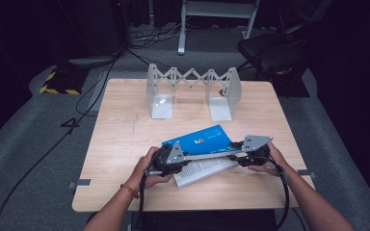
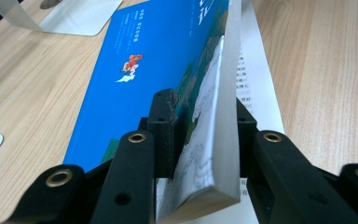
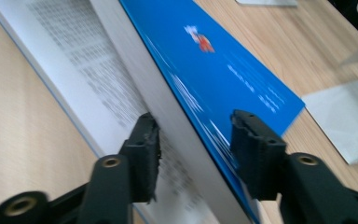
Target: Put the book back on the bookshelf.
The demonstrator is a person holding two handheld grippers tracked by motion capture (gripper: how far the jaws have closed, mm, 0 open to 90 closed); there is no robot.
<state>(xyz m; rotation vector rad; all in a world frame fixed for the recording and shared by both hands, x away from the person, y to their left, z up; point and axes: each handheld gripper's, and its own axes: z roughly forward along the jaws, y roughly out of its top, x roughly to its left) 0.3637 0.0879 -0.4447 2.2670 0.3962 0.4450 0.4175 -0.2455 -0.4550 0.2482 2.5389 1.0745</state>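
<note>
Nearest on the light wooden tabletop, the left claw pinches the raised page block of an open blue-covered paperback book. The right claw stands spread around that block's other end. Beyond stands a grey metal expanding bookend rack.

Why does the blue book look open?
Open: the blue book's cover block is lifted, clamped in the left gripper, while a printed page lies flat below.

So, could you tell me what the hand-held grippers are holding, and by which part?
The left hand-held gripper clamps the blue book's raised front part at its near corner; the right hand-held gripper's jaws straddle the opposite end without pressing.
</note>
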